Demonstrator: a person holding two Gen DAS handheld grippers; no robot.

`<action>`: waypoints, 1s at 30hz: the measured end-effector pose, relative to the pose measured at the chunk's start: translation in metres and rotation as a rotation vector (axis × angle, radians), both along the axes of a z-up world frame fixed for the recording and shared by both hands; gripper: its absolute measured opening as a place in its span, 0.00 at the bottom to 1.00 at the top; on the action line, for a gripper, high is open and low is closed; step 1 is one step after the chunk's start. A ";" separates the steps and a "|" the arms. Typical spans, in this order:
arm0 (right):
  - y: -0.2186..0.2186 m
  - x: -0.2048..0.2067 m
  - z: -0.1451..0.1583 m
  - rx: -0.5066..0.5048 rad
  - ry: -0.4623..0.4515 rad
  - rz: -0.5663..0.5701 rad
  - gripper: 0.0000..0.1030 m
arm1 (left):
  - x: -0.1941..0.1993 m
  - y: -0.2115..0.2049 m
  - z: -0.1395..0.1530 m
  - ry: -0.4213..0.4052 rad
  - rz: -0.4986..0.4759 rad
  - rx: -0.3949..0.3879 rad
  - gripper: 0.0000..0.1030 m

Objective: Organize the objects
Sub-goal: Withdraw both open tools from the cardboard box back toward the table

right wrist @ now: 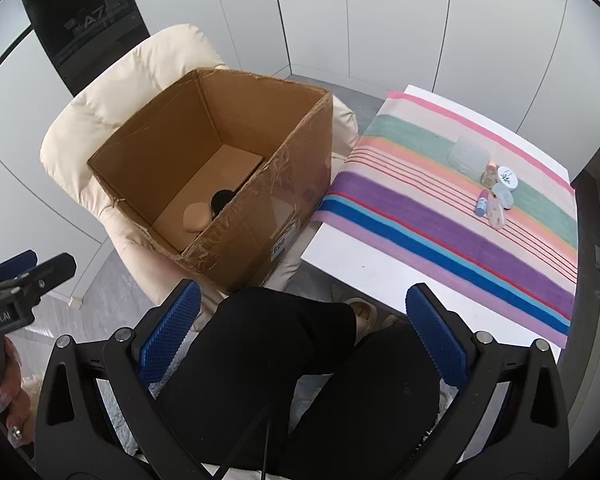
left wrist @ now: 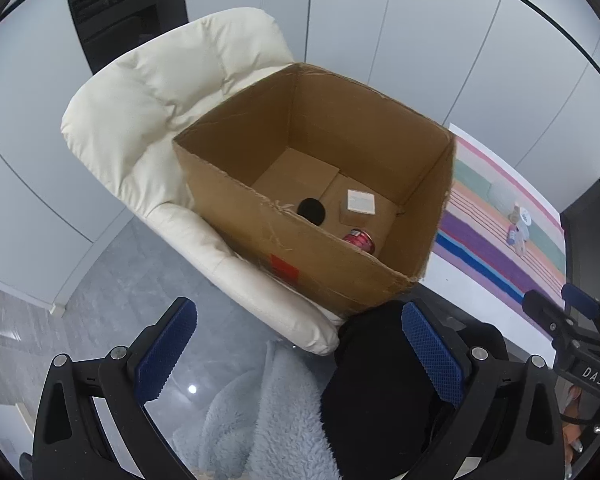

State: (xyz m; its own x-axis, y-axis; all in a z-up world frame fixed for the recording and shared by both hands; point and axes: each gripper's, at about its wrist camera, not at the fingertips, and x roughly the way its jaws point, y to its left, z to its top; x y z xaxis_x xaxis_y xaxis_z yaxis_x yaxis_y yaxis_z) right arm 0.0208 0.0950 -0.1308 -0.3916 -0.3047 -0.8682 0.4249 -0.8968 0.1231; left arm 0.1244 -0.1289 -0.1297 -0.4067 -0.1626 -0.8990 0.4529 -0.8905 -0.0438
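Note:
An open cardboard box (left wrist: pixel 332 268) (right wrist: pixel 260 216) rests on a cream armchair (left wrist: pixel 140 120) (right wrist: pixel 100 108). Inside it lie a black round item (left wrist: pixel 311 210) (right wrist: pixel 220 199), a white square box (left wrist: pixel 361 202), a red can (left wrist: pixel 360 240) and a tan oval pad (right wrist: pixel 197 217). Small toiletries (right wrist: pixel 496 192) (left wrist: pixel 518 224) and a clear pouch (right wrist: pixel 468 156) sit on a striped cloth (right wrist: pixel 440 216) (left wrist: pixel 500 248) to the right. My left gripper (left wrist: pixel 296 354) hovers open and empty below the box. My right gripper (right wrist: pixel 304 338) is open and empty above the person's black-clad legs (right wrist: pixel 300 380).
A white table (right wrist: pixel 340 268) carries the striped cloth. A fluffy pale blue blanket (left wrist: pixel 260 420) lies over the lap. Grey floor (left wrist: pixel 140 280) shows left of the chair. White wall panels stand behind, with a dark screen (right wrist: pixel 84 20) at the upper left.

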 end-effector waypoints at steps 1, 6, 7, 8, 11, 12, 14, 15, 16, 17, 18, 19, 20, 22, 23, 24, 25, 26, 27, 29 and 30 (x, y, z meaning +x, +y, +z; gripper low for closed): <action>0.001 0.000 0.001 -0.002 0.001 0.000 1.00 | -0.001 0.002 -0.001 -0.003 -0.005 0.000 1.00; 0.002 0.002 0.002 -0.006 0.000 -0.004 1.00 | -0.003 0.010 -0.002 0.000 -0.027 0.018 1.00; 0.002 0.003 0.002 -0.006 0.002 -0.004 1.00 | -0.003 0.011 -0.001 0.003 -0.029 0.013 1.00; 0.002 0.004 0.002 -0.003 0.005 -0.002 1.00 | -0.003 0.012 0.000 0.004 -0.032 0.008 1.00; 0.006 0.005 0.003 0.000 0.006 -0.007 1.00 | -0.004 0.015 0.000 0.006 -0.037 0.012 1.00; 0.007 0.005 0.003 -0.002 0.006 -0.011 1.00 | -0.005 0.017 0.001 0.007 -0.040 0.016 1.00; 0.011 0.005 0.006 -0.003 0.012 -0.021 1.00 | -0.008 0.021 0.002 0.010 -0.051 0.017 1.00; 0.015 0.005 0.007 -0.004 0.016 -0.030 1.00 | -0.010 0.022 0.003 0.011 -0.057 0.019 1.00; 0.018 0.005 0.007 -0.006 0.018 -0.036 1.00 | -0.011 0.025 0.003 0.011 -0.064 0.020 1.00; 0.022 0.005 0.008 -0.010 0.018 -0.047 1.00 | -0.013 0.028 0.004 0.011 -0.072 0.020 1.00; 0.027 0.005 0.009 -0.013 0.019 -0.058 1.00 | -0.015 0.030 0.004 0.012 -0.079 0.019 1.00; 0.031 0.004 0.009 -0.013 0.020 -0.068 1.00 | -0.017 0.034 0.005 0.013 -0.086 0.017 1.00; 0.035 0.005 0.010 -0.012 0.021 -0.078 1.00 | -0.020 0.037 0.006 0.014 -0.097 0.014 1.00; 0.044 0.005 0.010 -0.012 0.022 -0.098 1.00 | -0.024 0.043 0.007 0.017 -0.111 0.015 1.00; 0.049 0.005 0.011 -0.013 0.022 -0.107 1.00 | -0.026 0.046 0.008 0.020 -0.119 0.017 1.00; 0.054 0.005 0.011 -0.014 0.023 -0.119 1.00 | -0.030 0.051 0.009 0.023 -0.130 0.019 1.00; 0.060 0.005 0.012 -0.014 0.024 -0.132 1.00 | -0.032 0.056 0.009 0.026 -0.140 0.018 1.00; 0.066 0.005 0.013 -0.013 0.027 -0.146 1.00 | -0.036 0.061 0.010 0.027 -0.155 0.016 1.00; 0.071 0.004 0.013 -0.013 0.028 -0.156 1.00 | -0.039 0.066 0.010 0.027 -0.167 0.015 1.00; 0.086 0.004 0.014 -0.012 0.029 -0.191 1.00 | -0.045 0.078 0.010 0.027 -0.196 0.017 1.00; 0.093 0.004 0.014 -0.011 0.029 -0.205 1.00 | -0.047 0.082 0.009 0.026 -0.206 0.019 1.00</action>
State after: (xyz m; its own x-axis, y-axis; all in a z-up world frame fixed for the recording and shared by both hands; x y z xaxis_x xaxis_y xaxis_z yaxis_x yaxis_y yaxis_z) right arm 0.0252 0.1877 -0.1163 -0.4713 -0.2257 -0.8526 0.2370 -0.9636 0.1240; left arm 0.0770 -0.0468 -0.1205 -0.4530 -0.0569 -0.8897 0.2596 -0.9631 -0.0705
